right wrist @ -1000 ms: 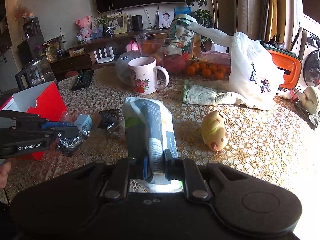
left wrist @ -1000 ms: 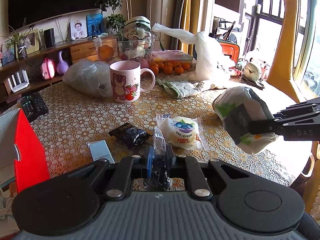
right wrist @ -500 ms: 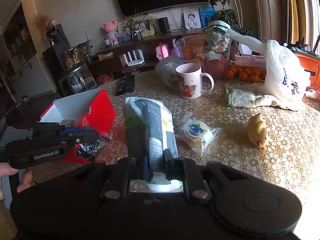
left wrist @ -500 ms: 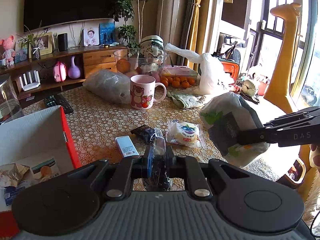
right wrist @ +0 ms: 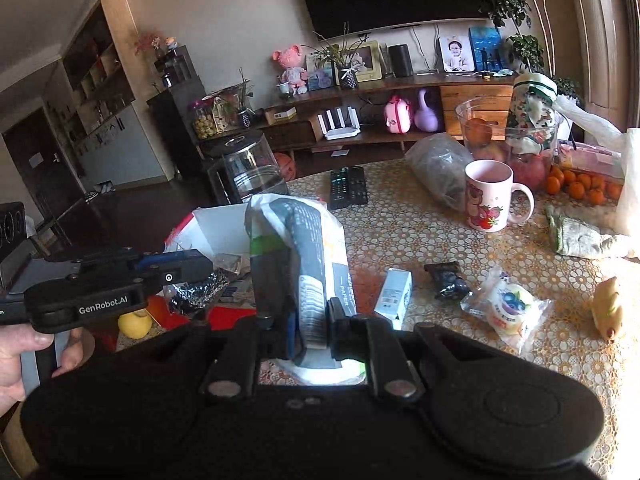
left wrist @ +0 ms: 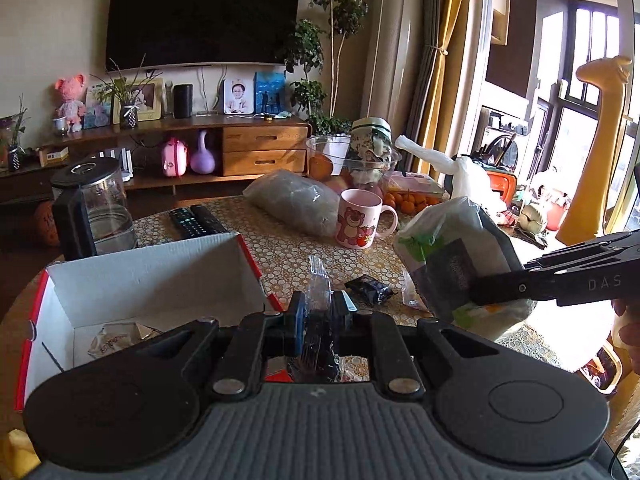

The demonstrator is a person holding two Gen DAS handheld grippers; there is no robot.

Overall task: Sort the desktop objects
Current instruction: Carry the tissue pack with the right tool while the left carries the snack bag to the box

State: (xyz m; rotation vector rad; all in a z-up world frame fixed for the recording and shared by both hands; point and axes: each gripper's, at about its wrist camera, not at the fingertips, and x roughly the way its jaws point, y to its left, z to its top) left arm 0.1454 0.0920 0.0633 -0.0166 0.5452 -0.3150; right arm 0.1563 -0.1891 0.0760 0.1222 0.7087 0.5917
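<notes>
Above the red box [left wrist: 248,258], left gripper [left wrist: 319,316] pinches a clear wrapper [left wrist: 319,280]; right gripper [right wrist: 311,326] pinches a tissue pack [right wrist: 298,240].

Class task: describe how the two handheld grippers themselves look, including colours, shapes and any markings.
Both are matte black. The left gripper has flat linkage bars, blue trim and white "GenRobot.AI" lettering. The right gripper has flat bars marked "DAS". Each body shows rounded lobes and silver pivot screws.
</notes>
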